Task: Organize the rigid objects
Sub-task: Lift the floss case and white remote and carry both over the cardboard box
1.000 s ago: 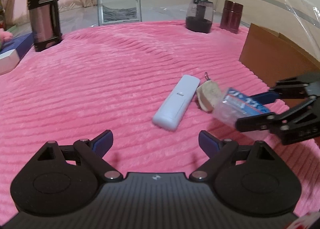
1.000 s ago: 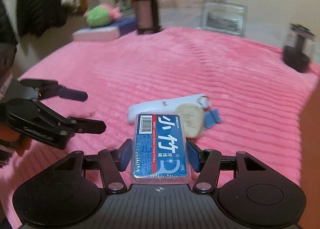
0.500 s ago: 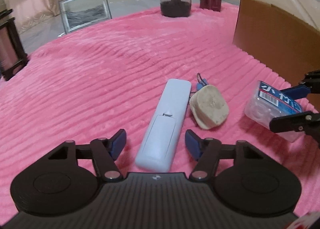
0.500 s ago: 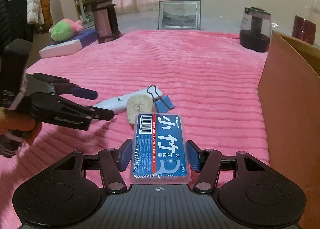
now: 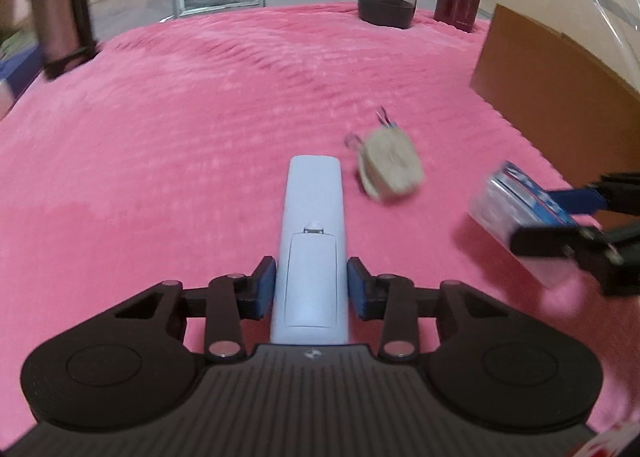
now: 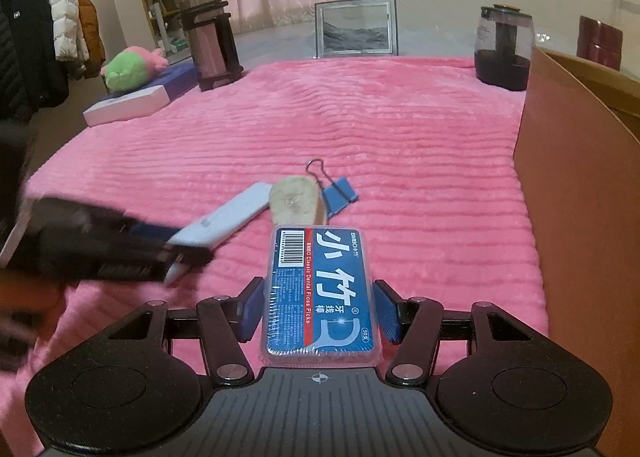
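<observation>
Remote (image 5: 312,241) gripped; blanket (image 5: 180,145) open.

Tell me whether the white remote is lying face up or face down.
Face down. The white remote shows its battery cover, no buttons, while the left gripper has just closed on its sides.

Remote (image 5: 312,233) left of sponge (image 5: 390,173), binder clip (image 6: 338,193) behind, box (image 5: 560,73) far right
</observation>
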